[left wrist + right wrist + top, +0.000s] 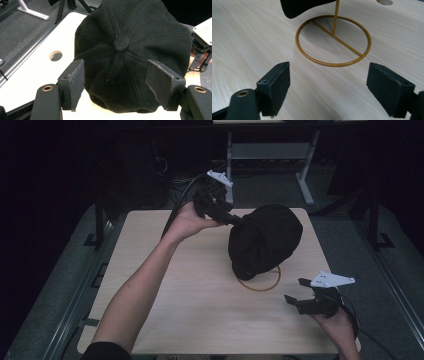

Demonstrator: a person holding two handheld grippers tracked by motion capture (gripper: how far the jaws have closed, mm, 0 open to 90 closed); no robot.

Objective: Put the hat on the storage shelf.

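Note:
A black cap (265, 240) hangs on a gold wire stand whose ring base (260, 287) rests on the table. From the cap's far left my left gripper (235, 220) reaches in, and the crown with its top button (121, 42) lies between the spread jaws. The pads (77, 85) stand apart from the fabric, so the left gripper (115, 72) is open. Near the table's front right corner my right gripper (295, 290) is held low and open with nothing in it (328, 82). It faces the ring base (333, 64), the post (335, 17) and the cap's lower edge (302, 7).
The light wooden table (200, 310) has a round hole (55, 55) near its far edge. A grey desk frame (270, 150) stands behind the table on the dark floor. The other hand's gripper (202, 47) shows past the cap in the left gripper view.

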